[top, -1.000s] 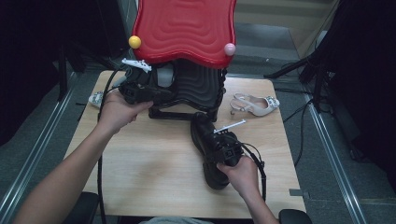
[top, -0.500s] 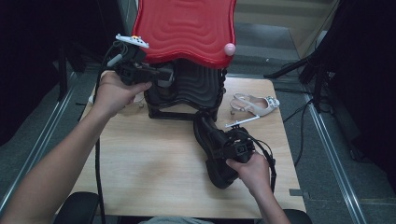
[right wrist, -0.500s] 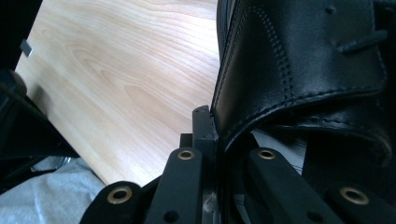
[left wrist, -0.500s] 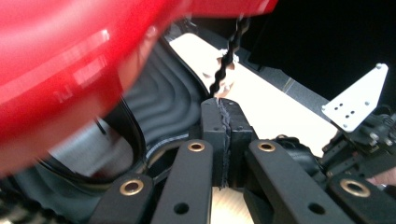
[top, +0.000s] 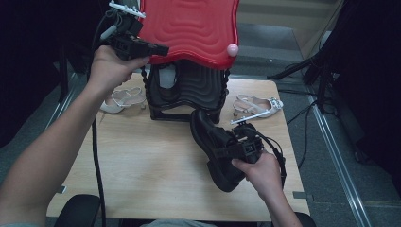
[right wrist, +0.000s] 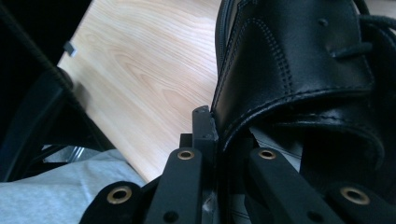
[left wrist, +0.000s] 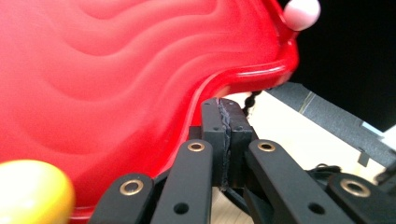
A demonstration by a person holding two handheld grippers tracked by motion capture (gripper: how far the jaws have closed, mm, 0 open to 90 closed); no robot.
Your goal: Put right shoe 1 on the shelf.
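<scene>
A black lace-up shoe [top: 215, 142] hangs tilted over the wooden table [top: 142, 156], toe toward the black rack. My right gripper [top: 218, 152] is shut on the leather edge of the shoe's opening [right wrist: 261, 107], which sits between its pads [right wrist: 203, 128]. High at the left, my left gripper [top: 163, 48] is held at the left corner of the wavy red top [top: 189, 28]. Its pads [left wrist: 215, 130] are pressed together with nothing between them, and their tips are close under the red rim [left wrist: 261, 70]. A yellow ball [left wrist: 28, 191] is near its base.
The red top sits on a ribbed black rack [top: 189, 90] at the table's back, with a pink ball [top: 231, 49] on its right corner. A white sandal [top: 124, 97] lies left of the rack and another white sandal [top: 257, 106] lies to its right. A black cable [top: 97, 156] hangs from the left hand.
Both hands have risen. The left gripper moved from the rack's side up to the red top's left corner, covering the yellow ball. The right gripper lifted the black shoe a little.
</scene>
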